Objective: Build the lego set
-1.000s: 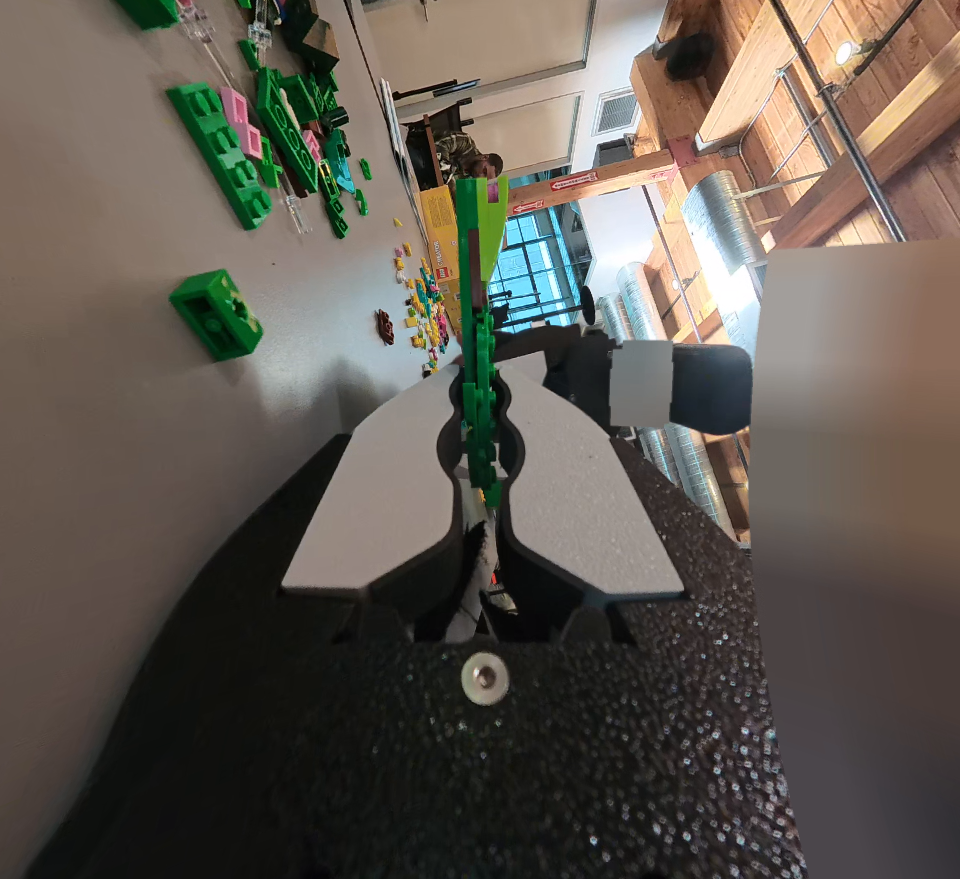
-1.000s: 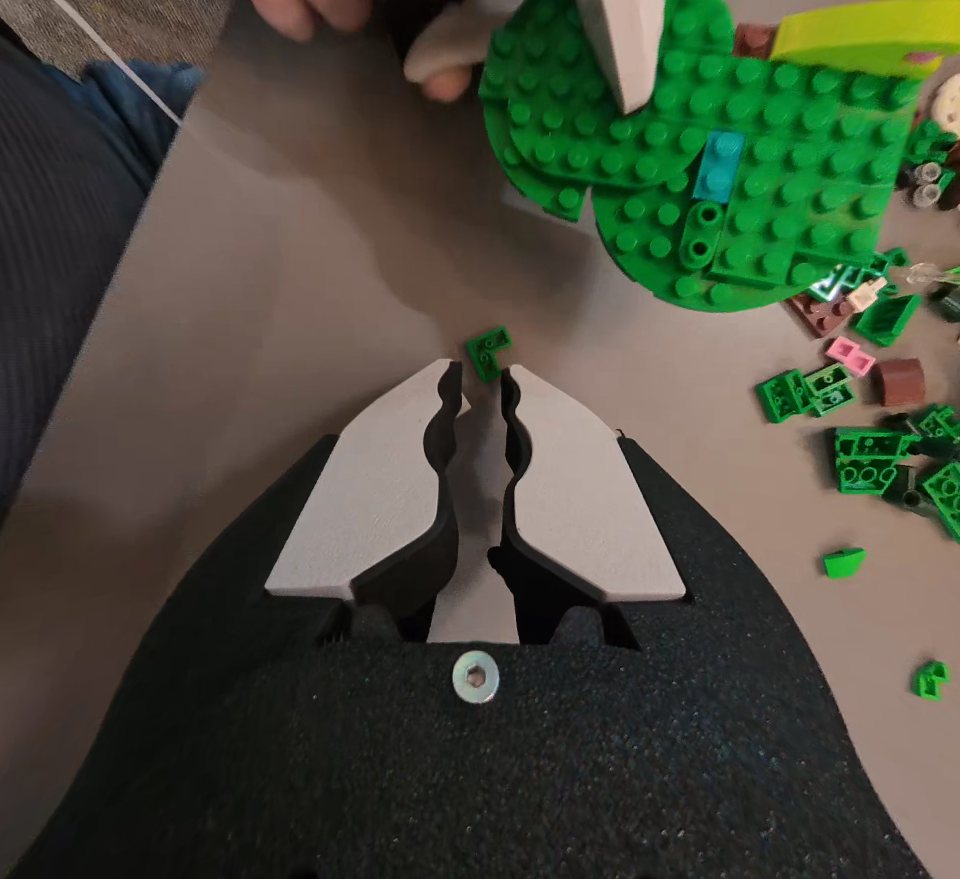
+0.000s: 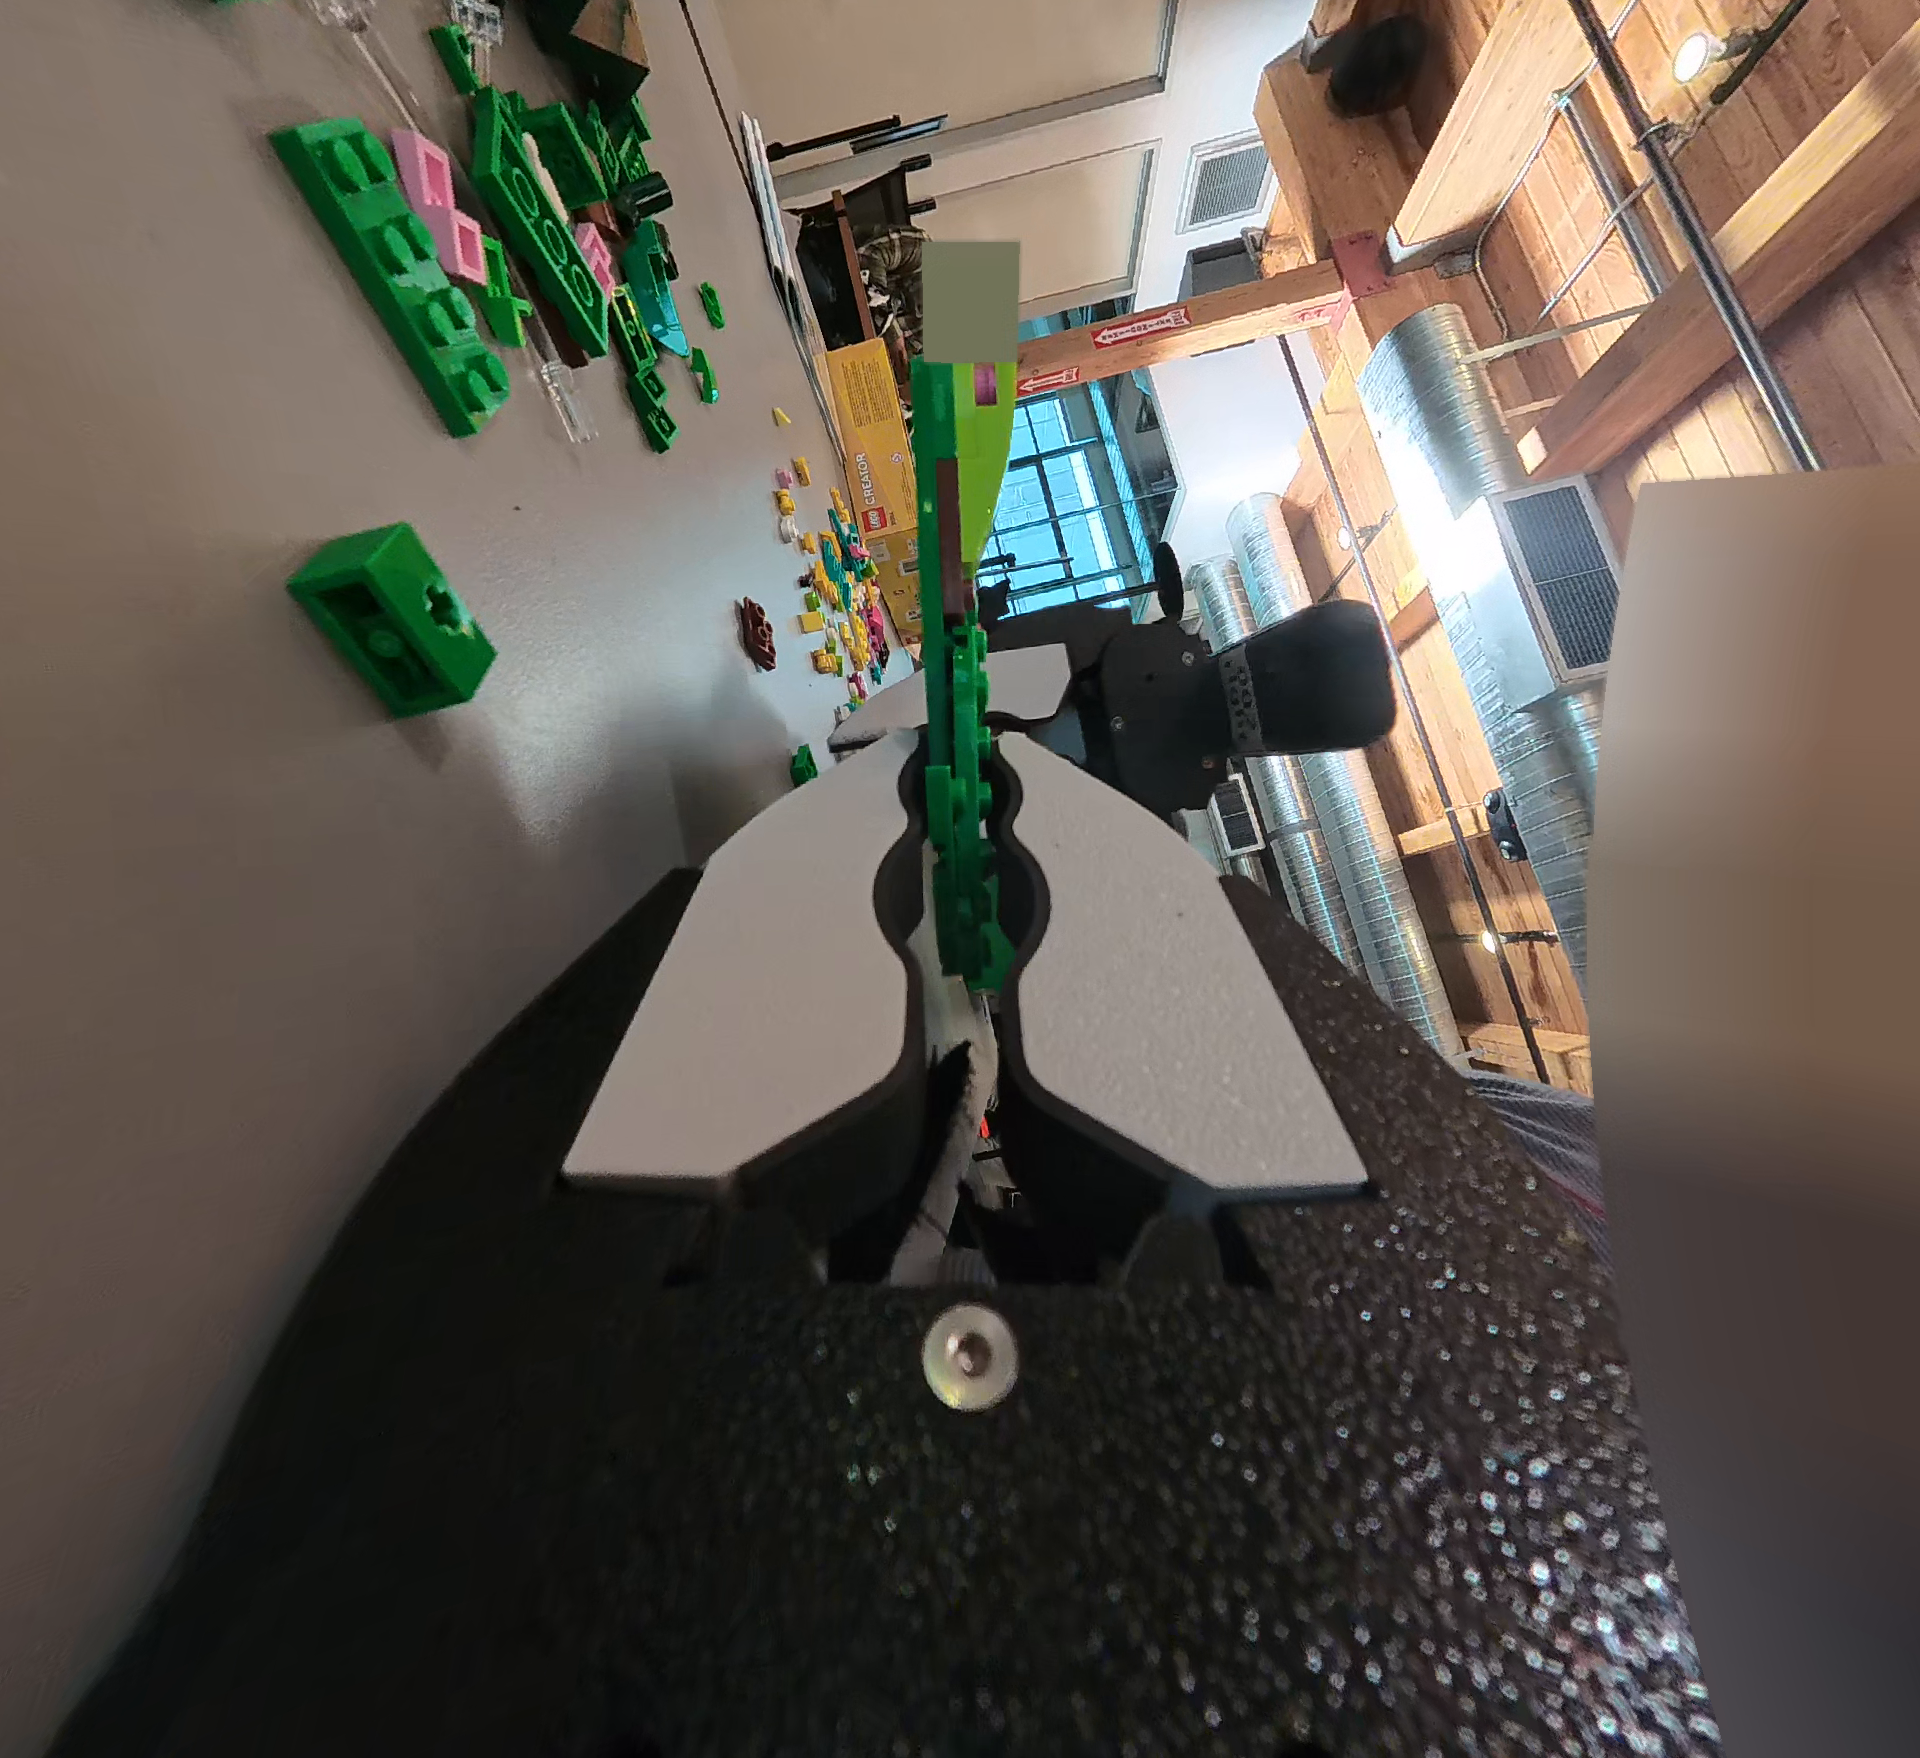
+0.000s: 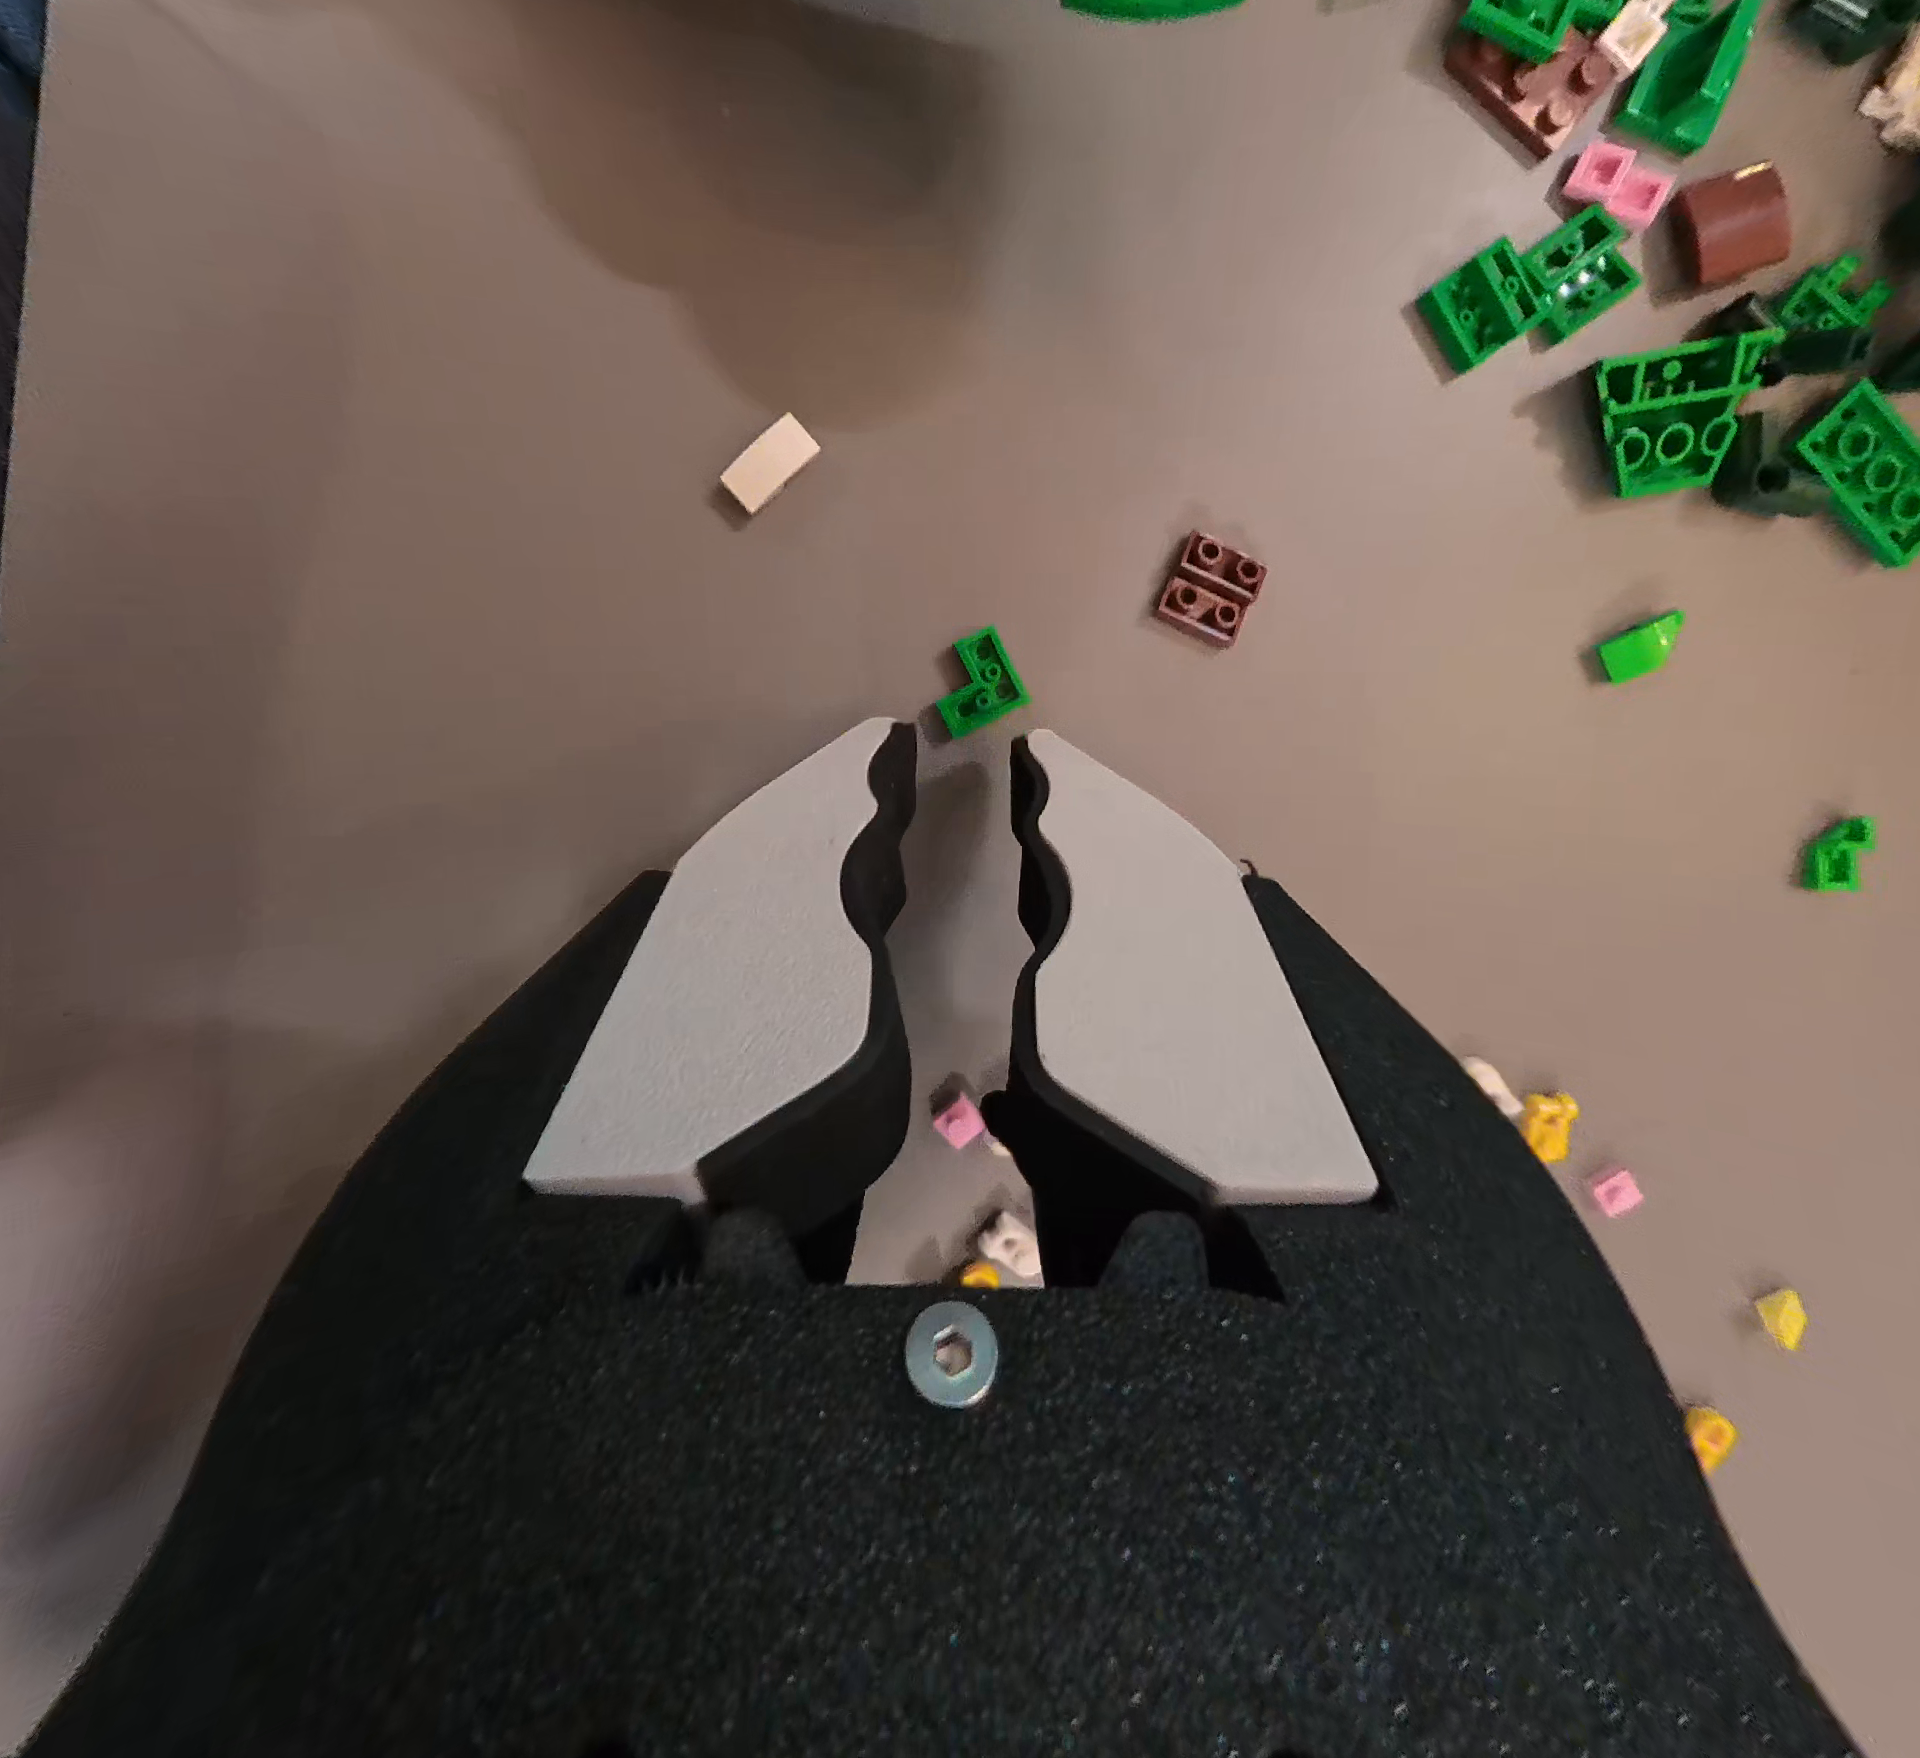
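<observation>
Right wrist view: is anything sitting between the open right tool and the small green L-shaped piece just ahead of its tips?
Nothing visible. The right tool is open, and the small green L-shaped piece lies on bare table just beyond its tips. The brown brick and tan tile lie off to either side.
</observation>
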